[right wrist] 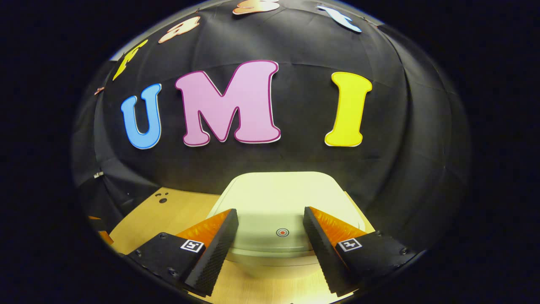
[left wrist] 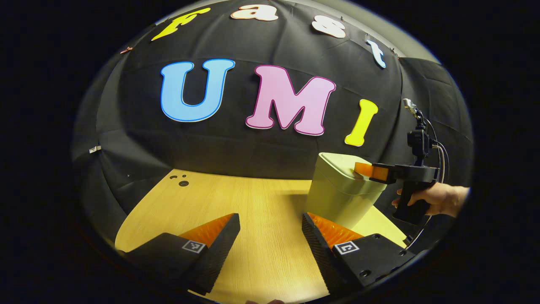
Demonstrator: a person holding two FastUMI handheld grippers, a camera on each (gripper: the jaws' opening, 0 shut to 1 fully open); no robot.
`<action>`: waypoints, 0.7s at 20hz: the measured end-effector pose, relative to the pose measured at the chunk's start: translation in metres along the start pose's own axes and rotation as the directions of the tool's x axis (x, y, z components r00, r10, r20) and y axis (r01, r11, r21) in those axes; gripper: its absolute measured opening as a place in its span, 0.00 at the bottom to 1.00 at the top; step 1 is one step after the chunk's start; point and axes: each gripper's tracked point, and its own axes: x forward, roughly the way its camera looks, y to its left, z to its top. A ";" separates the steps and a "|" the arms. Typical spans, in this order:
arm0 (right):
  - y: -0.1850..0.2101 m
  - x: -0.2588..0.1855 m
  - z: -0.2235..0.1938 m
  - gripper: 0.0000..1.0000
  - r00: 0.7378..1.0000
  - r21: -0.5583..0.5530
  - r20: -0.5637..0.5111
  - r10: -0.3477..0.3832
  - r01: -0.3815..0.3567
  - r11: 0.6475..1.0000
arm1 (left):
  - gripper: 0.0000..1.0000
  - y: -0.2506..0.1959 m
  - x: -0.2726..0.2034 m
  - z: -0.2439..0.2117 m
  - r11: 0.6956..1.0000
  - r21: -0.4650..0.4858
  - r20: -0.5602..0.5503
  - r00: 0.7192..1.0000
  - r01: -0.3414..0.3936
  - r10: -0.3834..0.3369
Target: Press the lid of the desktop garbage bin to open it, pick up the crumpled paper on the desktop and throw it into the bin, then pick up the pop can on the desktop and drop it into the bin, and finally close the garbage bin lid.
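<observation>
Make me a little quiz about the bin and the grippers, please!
1. True or false: the bin's lid is shut.
2. Which gripper is over the bin: A left, B right?
3. Fill in: the left gripper hangs above the wooden ____.

Key: 1 true. 2 B; the right gripper has the lid's round button between its open fingers. 3 table.

Pale wood-grain worktop (left wrist: 261, 211), dark round hole and small dark spots (left wrist: 182, 181) near its far left corner, black cloth wall (left wrist: 261, 156) rising behind it, small clip (left wrist: 95, 149) pinned at the cloth's left
</observation>
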 end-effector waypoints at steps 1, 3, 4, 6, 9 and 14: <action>-0.001 -0.001 -0.003 0.98 1.000 0.010 -0.006 0.006 -0.006 1.000 | 0.95 0.000 -0.001 0.001 1.000 0.003 0.003 1.000 0.001 -0.001; 0.002 -0.007 0.002 0.98 1.000 0.056 -0.006 0.017 -0.017 0.998 | 0.95 0.000 -0.003 0.003 1.000 0.017 0.009 1.000 0.002 -0.003; 0.005 -0.010 0.002 0.97 1.000 0.082 -0.006 0.026 -0.026 0.996 | 0.95 0.002 -0.002 0.002 1.000 0.023 0.008 1.000 0.001 -0.001; 0.010 -0.015 0.007 0.99 0.999 0.101 0.010 0.040 -0.041 0.994 | 0.95 0.002 -0.002 0.003 1.000 0.019 0.007 1.000 0.002 -0.002; 0.017 -0.030 0.019 0.98 0.996 0.082 0.059 0.061 -0.065 0.994 | 0.95 -0.001 -0.002 0.006 1.000 0.023 0.014 1.000 0.009 -0.009; 0.028 -0.054 0.029 0.98 0.992 0.011 0.090 0.089 -0.090 0.996 | 0.95 -0.008 0.000 0.006 0.999 0.032 0.014 1.000 0.024 -0.025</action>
